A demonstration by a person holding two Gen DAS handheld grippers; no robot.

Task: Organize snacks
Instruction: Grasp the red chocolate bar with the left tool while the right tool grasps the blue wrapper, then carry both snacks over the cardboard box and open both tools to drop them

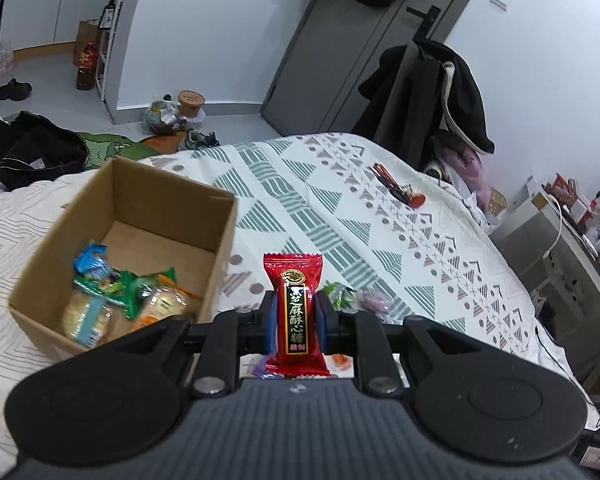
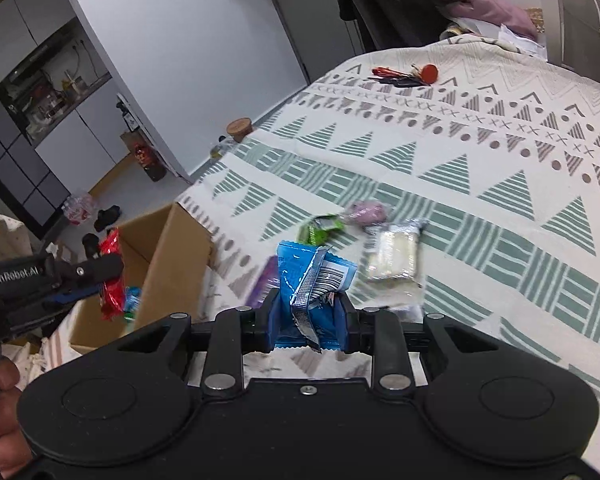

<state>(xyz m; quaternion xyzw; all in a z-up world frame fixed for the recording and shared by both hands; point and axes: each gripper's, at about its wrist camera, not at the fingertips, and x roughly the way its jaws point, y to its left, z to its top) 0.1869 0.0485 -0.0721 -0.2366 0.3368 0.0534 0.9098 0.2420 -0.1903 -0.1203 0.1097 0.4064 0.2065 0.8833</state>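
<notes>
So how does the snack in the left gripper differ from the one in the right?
The red candy packet stands upright, smooth and flat; the blue packet is crumpled, barcode side showing. The red one is near the cardboard box; the blue one is over the bedspread. Both are clamped.

The cardboard box (image 1: 148, 216) stands open-topped, its far half bare. Loose snacks (image 2: 392, 256) clutter the bedspread (image 2: 480, 168) beside it.

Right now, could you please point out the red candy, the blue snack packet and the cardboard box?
red candy (image 1: 297, 312), left wrist view, on its black label.
blue snack packet (image 2: 300, 264), right wrist view, on its upper blue face.
cardboard box (image 1: 220, 240), left wrist view, on its right wall.
</notes>
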